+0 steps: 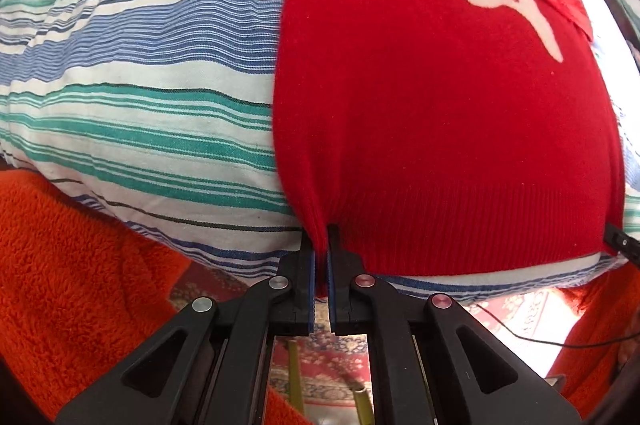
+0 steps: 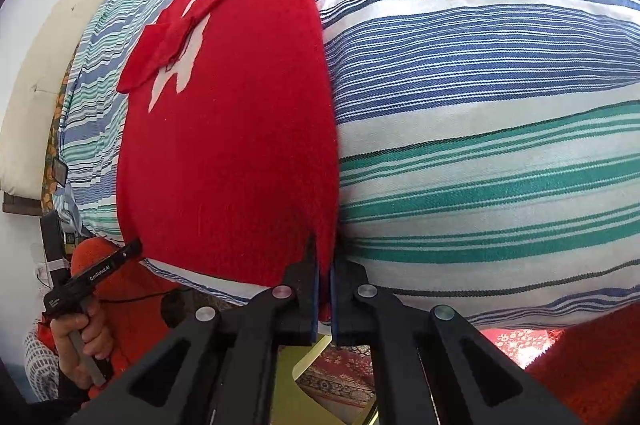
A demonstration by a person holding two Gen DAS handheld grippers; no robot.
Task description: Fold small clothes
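Note:
A small red knit sweater (image 1: 440, 113) with a white motif lies flat on a striped cloth surface (image 1: 140, 85), sleeves folded across its chest. My left gripper (image 1: 322, 237) is shut on the sweater's near left hem corner. My right gripper (image 2: 325, 257) is shut on the near right hem corner of the sweater (image 2: 232, 153). The left gripper also shows in the right wrist view (image 2: 132, 249), held by a hand at the hem's other corner. The right gripper's tip shows at the right edge of the left wrist view (image 1: 618, 239).
The striped blue, green and white cloth (image 2: 480, 105) covers a cushioned surface. Fuzzy orange fabric (image 1: 72, 265) lies at its near edge. A patterned red rug (image 1: 332, 357) shows below. A cream pillow (image 2: 40, 85) and white wall are at far left.

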